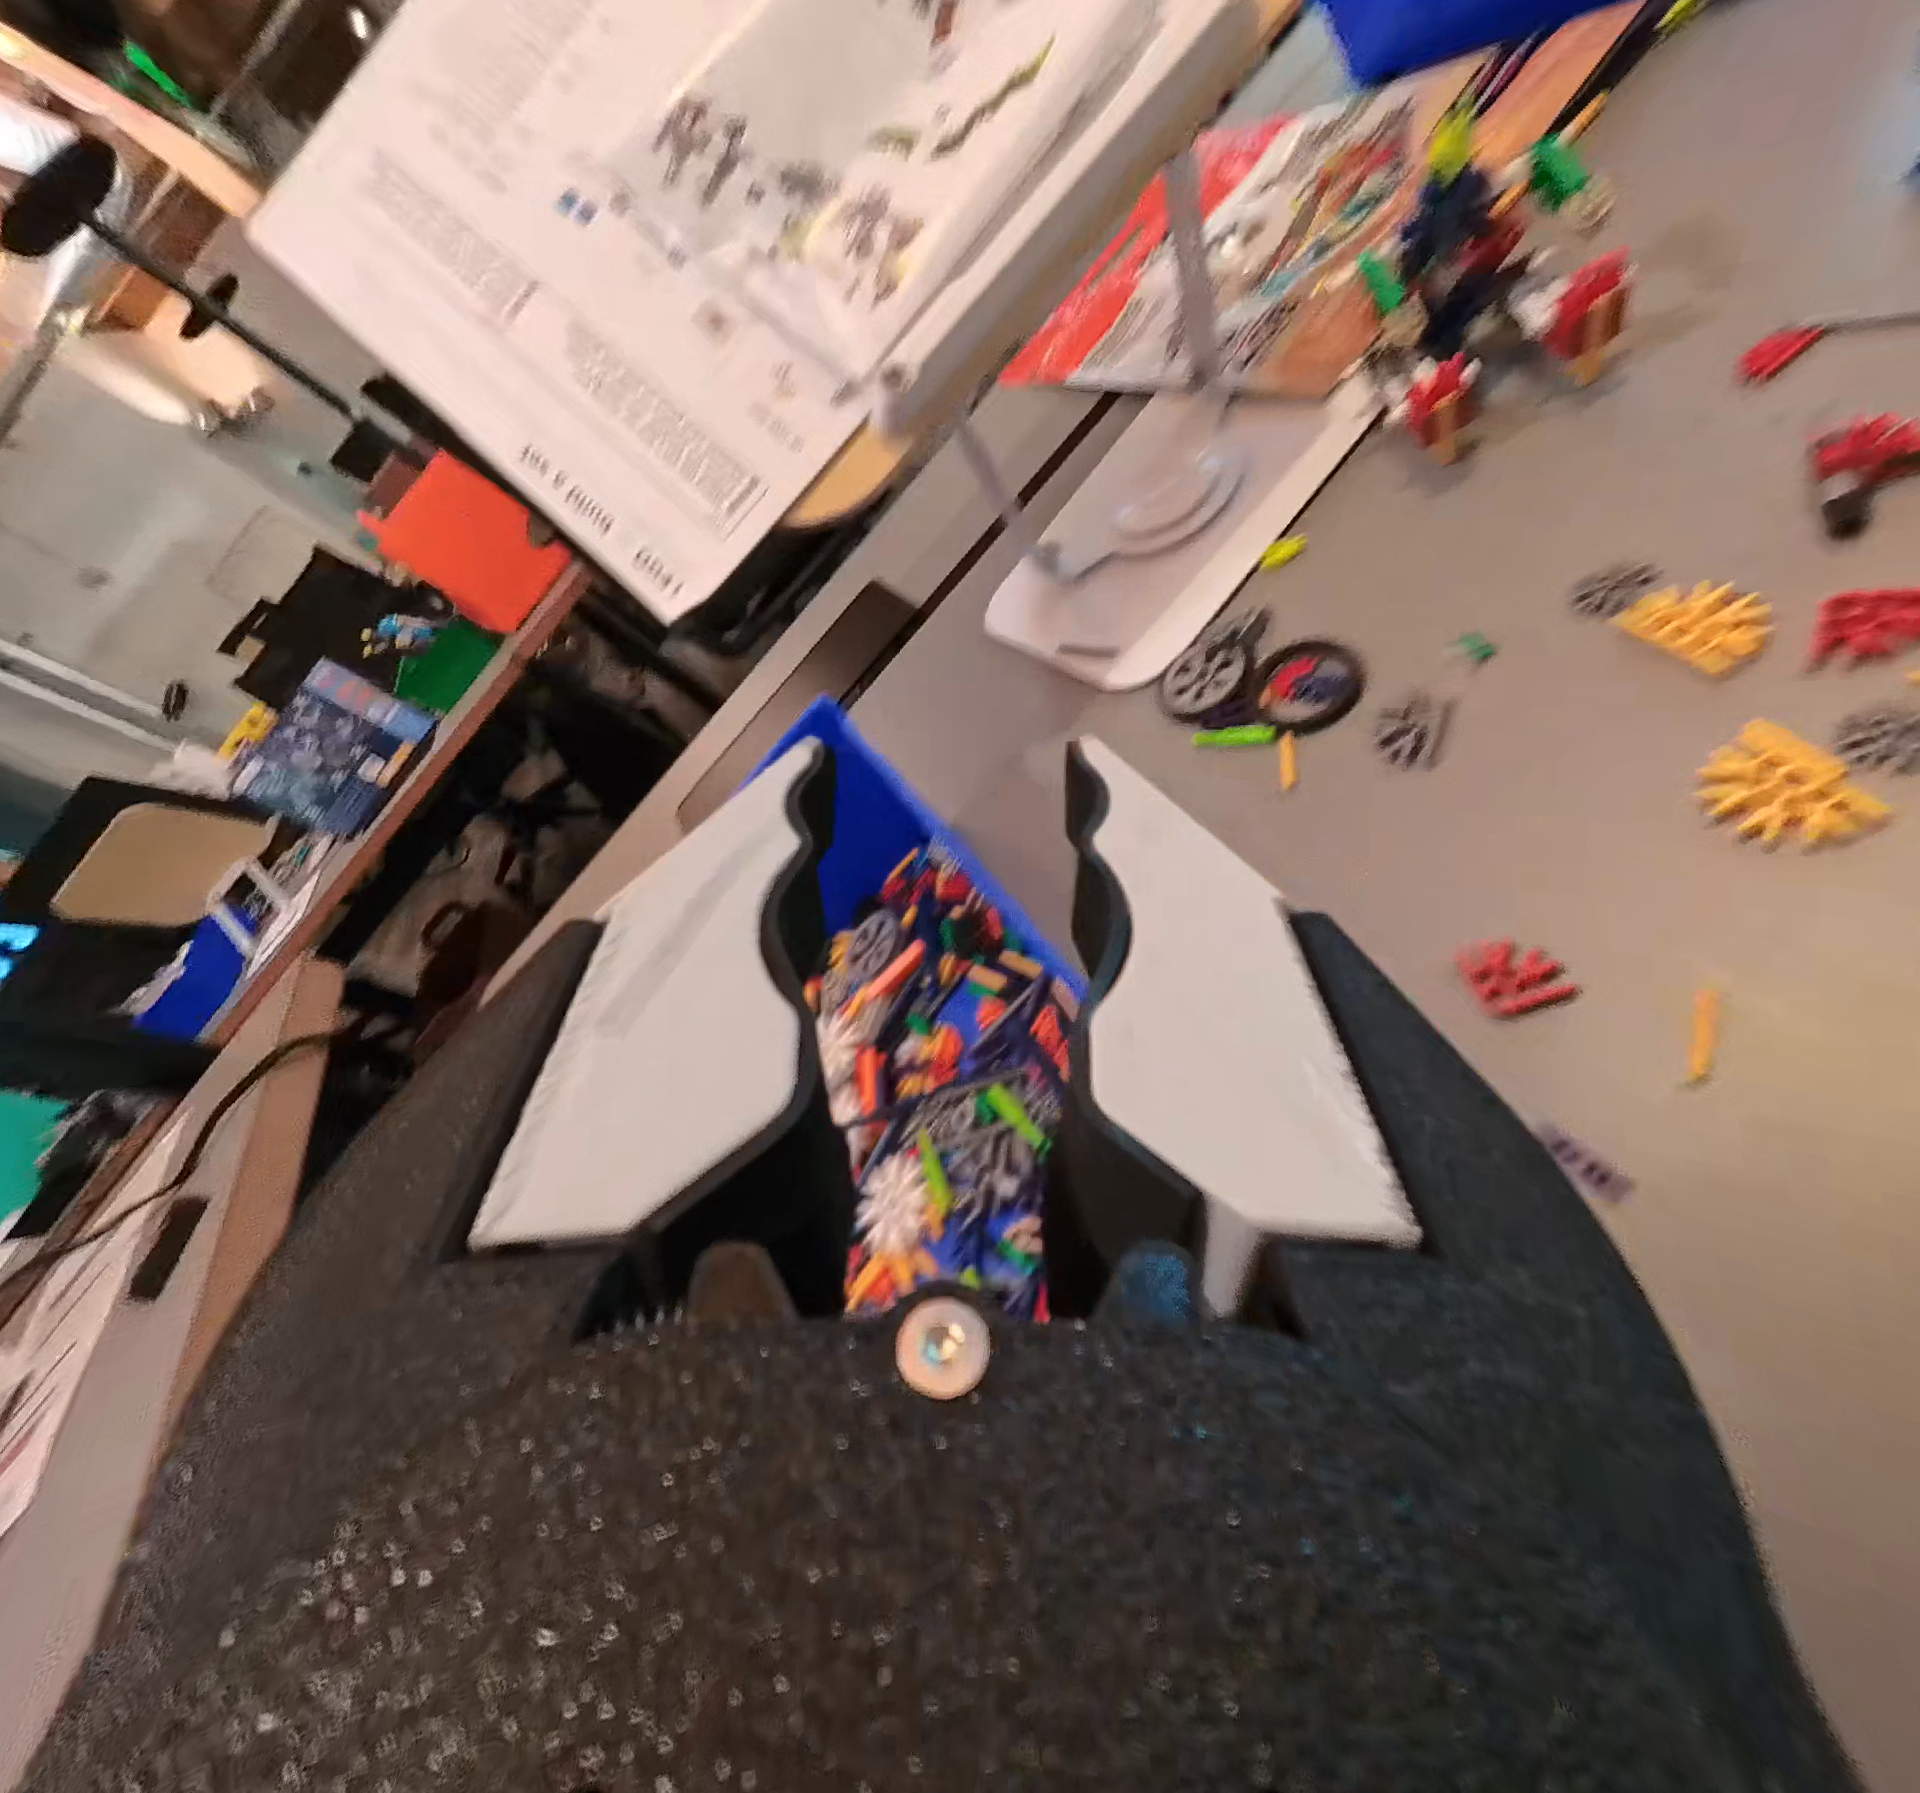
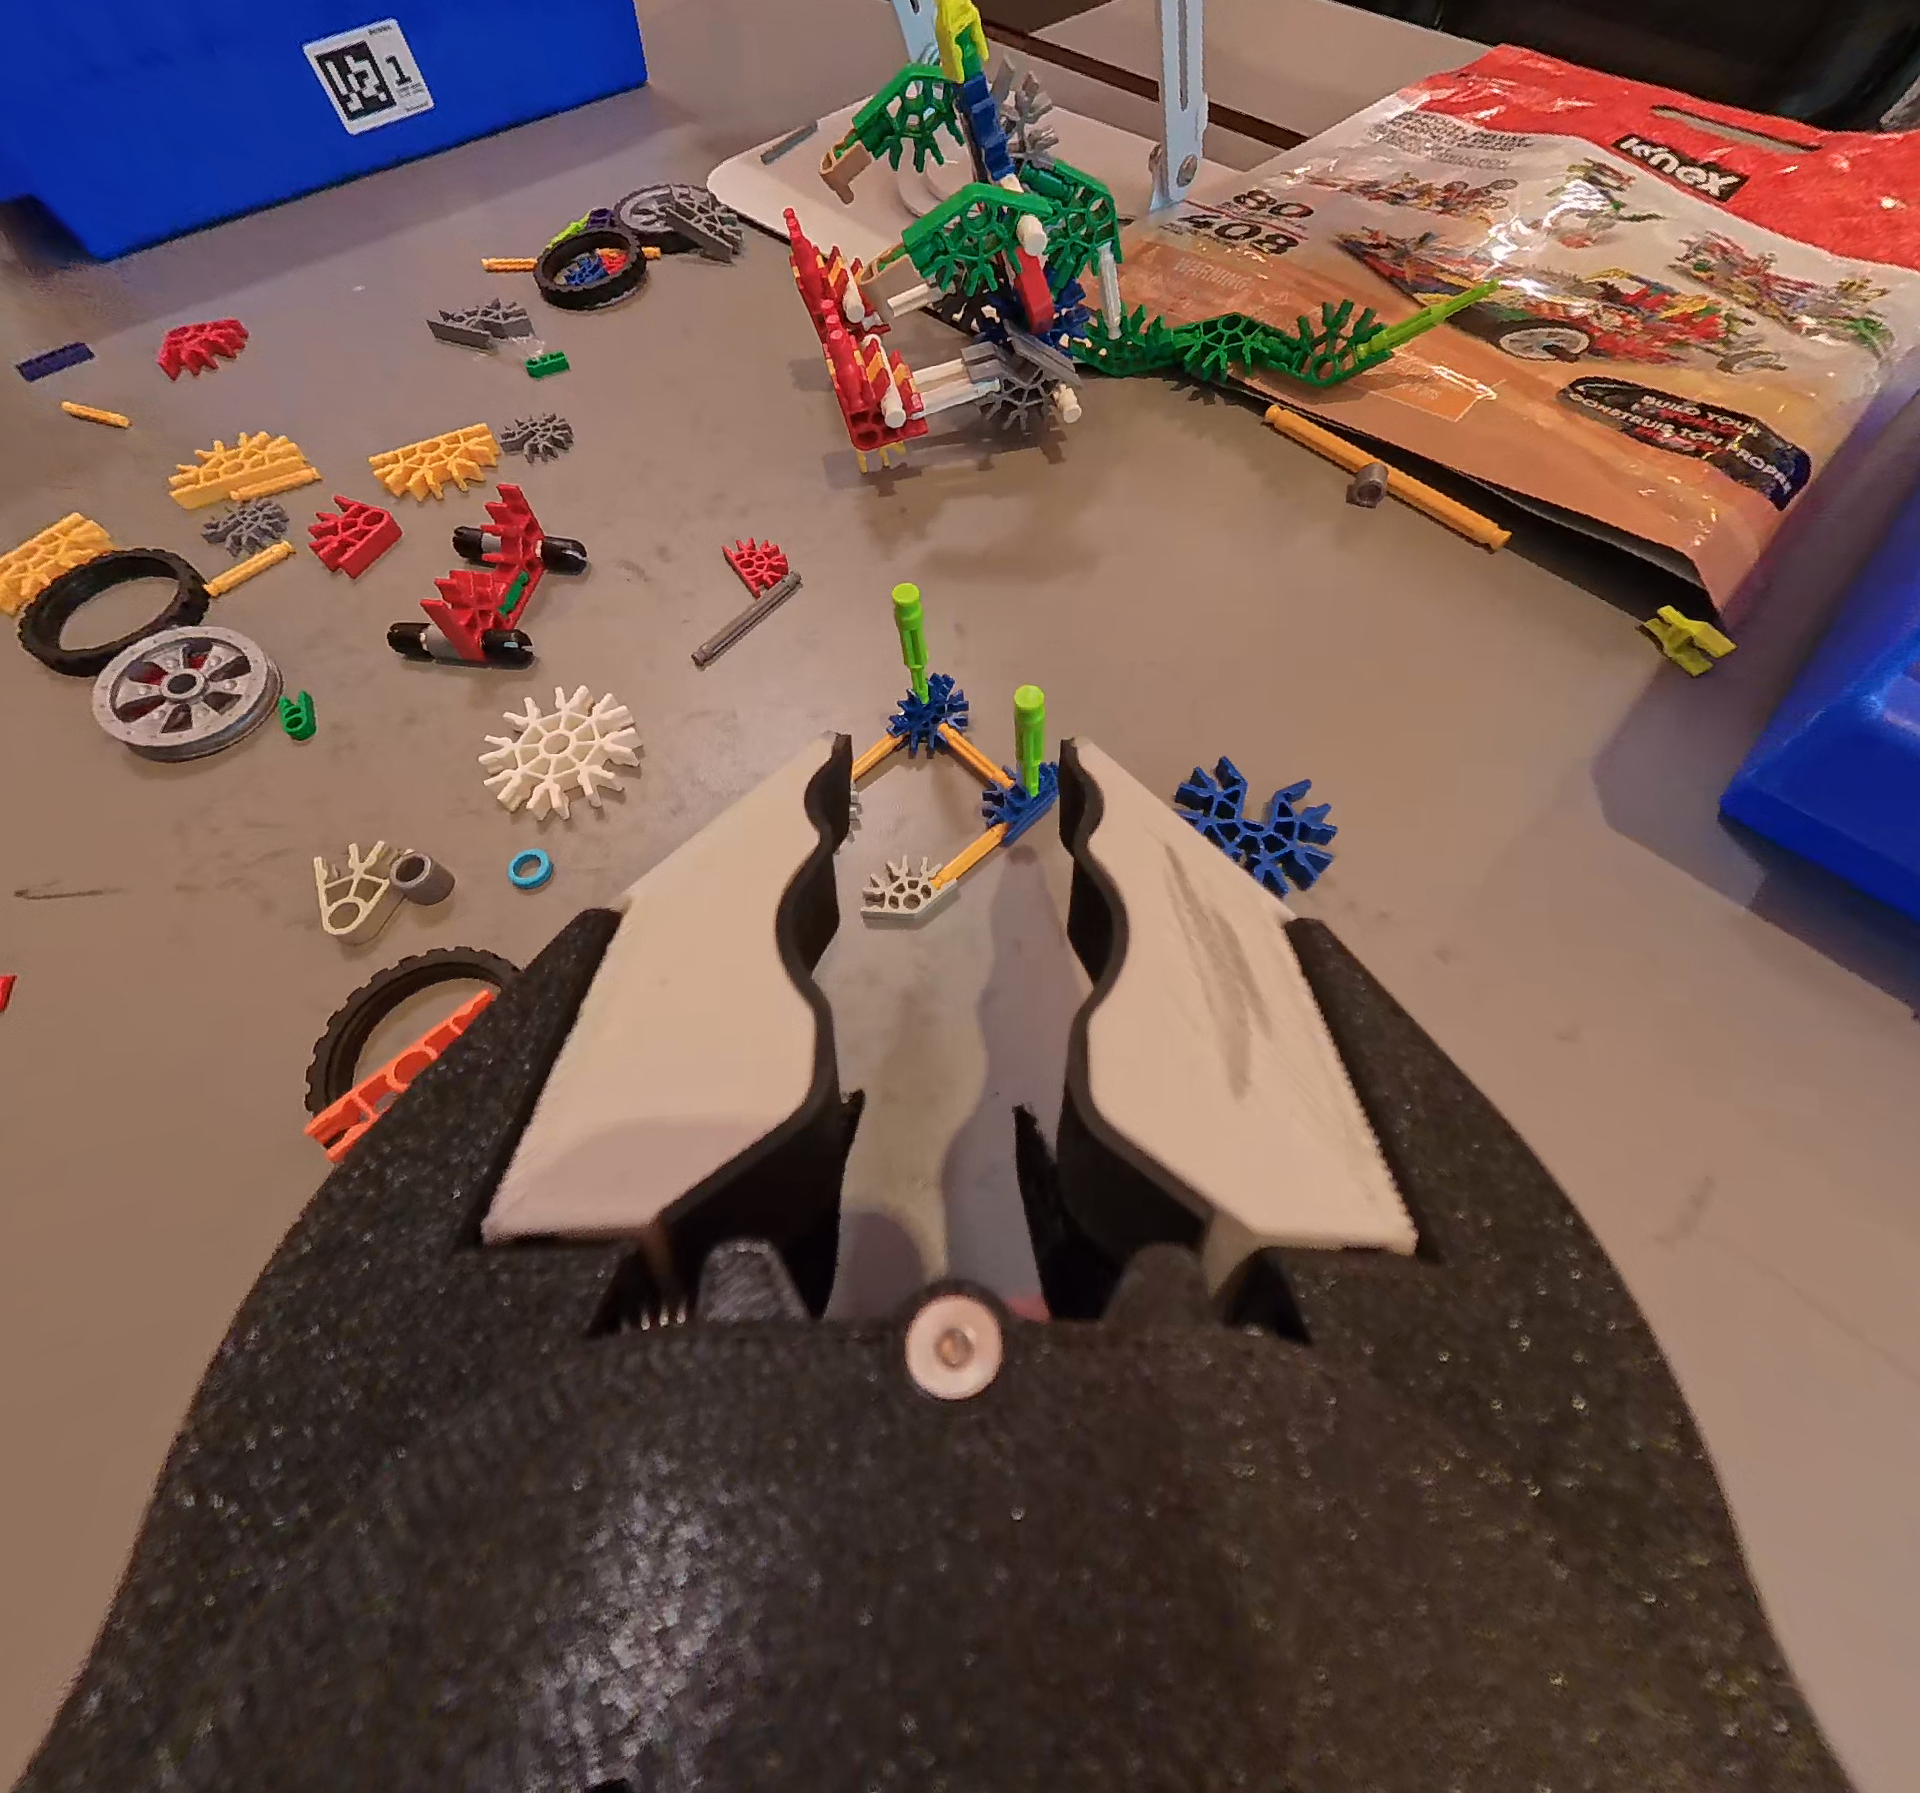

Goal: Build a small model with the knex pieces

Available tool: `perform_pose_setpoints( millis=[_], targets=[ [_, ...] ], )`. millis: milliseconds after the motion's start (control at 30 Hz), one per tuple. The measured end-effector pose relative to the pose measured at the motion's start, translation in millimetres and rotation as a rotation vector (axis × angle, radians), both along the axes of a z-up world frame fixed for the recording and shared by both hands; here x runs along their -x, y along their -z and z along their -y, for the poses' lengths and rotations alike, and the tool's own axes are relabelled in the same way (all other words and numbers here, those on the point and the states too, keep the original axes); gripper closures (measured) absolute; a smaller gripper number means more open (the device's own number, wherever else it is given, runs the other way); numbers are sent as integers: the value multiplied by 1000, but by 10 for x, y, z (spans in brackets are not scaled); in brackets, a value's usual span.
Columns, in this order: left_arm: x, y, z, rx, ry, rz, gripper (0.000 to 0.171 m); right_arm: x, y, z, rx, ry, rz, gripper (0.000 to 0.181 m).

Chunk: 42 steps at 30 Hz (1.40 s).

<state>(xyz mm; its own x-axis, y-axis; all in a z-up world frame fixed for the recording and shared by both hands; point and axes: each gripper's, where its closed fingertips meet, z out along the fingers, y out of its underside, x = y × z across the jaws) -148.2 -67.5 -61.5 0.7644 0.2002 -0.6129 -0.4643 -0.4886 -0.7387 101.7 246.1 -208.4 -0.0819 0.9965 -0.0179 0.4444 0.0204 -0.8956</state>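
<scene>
- Right gripper (image 2: 951,772) hovers parted and empty, its right finger just beside the small rod-and-connector frame (image 2: 956,787) on the grey table (image 2: 1351,1016).
- Left gripper (image 1: 945,777), parted and empty, points over the blue bin of parts (image 1: 945,1016).
- A sound grip on the frame would be by a blue connector (image 2: 1013,798).

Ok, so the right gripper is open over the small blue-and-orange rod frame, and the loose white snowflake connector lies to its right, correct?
Not quite. In the right wrist view the right gripper is open at the rod frame, but the white snowflake connector lies to its left.
</scene>
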Motion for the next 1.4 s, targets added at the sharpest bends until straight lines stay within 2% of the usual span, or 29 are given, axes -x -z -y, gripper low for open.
perform_pose_setpoints(
  millis=[67, 167, 267, 367, 500, 600, 800, 933, 1200, 1400],
  targets=[
    [225, 14, 153, 63, -58, -3, 132, 1, 4, 4, -5, 0, 2, 142],
    [511, 196, 310, 182, -118, 32, 150, 2, 9, 6, -10, -1, 5, 142],
    [769, 524, 423, 313, -180, 119, 147, 2, 11, 8, -13, -1, 5, 142],
    [916, 718, 402, 365, -191, 145, 145, 2, 11, 9, -12, -2, 5, 142],
    [1015, 815, 290, 398, -170, 150, 133, 3, 8, 9, -10, -2, 3, 142],
    [1130, 823, 225, 417, -165, 148, 132, 2, 8, 7, -8, -2, 4, 142],
    [1396, 945, 181, 440, -160, 173, 132, 2, 7, 6, -3, -2, 3, 142],
    [1498, 1019, 99, 364, -172, 202, 131, 2, 5, 2, 1, -2, 3, 142],
    [1664, 934, 108, 242, -224, 196, 131, 0, 3, -1, 4, -1, 2, 142],
    [1687, 981, 121, 242, -235, 183, 131, -1, 4, 1, -2, -1, 3, 142]
  ],
)
